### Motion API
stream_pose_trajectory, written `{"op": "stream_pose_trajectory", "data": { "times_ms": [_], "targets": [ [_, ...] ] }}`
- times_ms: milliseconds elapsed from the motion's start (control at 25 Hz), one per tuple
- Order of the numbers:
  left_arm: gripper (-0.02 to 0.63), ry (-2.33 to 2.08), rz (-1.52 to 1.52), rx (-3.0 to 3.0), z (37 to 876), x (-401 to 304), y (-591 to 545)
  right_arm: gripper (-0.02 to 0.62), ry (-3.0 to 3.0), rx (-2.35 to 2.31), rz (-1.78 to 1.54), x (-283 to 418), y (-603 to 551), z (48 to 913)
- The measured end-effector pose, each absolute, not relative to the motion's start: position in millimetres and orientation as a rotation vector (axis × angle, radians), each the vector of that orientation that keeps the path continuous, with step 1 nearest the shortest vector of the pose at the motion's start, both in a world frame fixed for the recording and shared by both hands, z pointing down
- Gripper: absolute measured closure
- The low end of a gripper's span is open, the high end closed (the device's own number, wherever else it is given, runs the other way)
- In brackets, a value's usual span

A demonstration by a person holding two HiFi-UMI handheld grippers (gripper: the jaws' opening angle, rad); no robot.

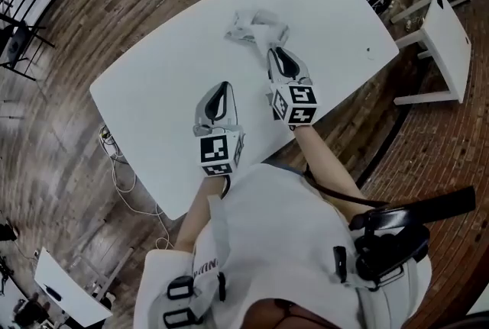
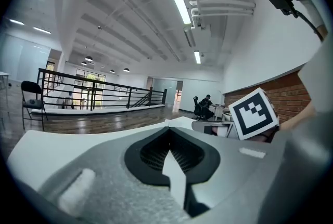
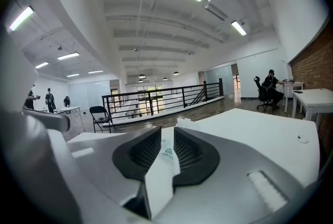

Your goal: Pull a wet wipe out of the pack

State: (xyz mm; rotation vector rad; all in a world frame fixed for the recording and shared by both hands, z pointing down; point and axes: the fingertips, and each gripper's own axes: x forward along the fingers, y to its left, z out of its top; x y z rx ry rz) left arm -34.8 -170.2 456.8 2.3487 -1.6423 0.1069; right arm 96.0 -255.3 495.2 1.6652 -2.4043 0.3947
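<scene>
1. Wet-wipe pack (image 1: 256,28) lay crumpled on the white desk (image 1: 153,83), towards the far side;
2. right tool (image 1: 278,54) was right up against it, jaws parted, pack edge sitting loose in the gap;
3. left tool (image 1: 222,88) sat apart from the pack, jaws together, nothing between them.

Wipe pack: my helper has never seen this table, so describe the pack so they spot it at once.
Start at the big white table, then look at its far half, at the tip of the right tool. The pack lies there, a crumpled white packet with a little green print. The only other loose thing on the table is a tiny speck near the right end.
</scene>
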Motion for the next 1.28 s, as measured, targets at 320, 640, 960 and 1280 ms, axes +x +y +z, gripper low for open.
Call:
{"op": "stream_pose_trajectory", "data": {
  "times_ms": [320, 640, 960, 1280],
  "targets": [
    [0.604, -1.667, 0.121, 2.317, 457.4, -33.5, -172.6, 0.459, -2.264, 1.498, 0.528, 90.5, -292.0, 565.0],
    [0.603, -1.694, 0.117, 2.306, 454.4, -38.7, -173.2, 0.454, -2.136, 1.441, 0.541, 86.1, -296.4, 597.5],
    [0.603, -1.709, 0.139, 2.295, 455.0, -40.3, -168.8, 0.52, -2.086, 1.422, 0.513, 88.3, -292.2, 606.8],
    [0.604, -1.715, 0.115, 2.316, 452.8, -41.2, -169.9, 0.588, -2.137, 1.44, 0.435, 85.0, -294.0, 589.7]
  ]
}}
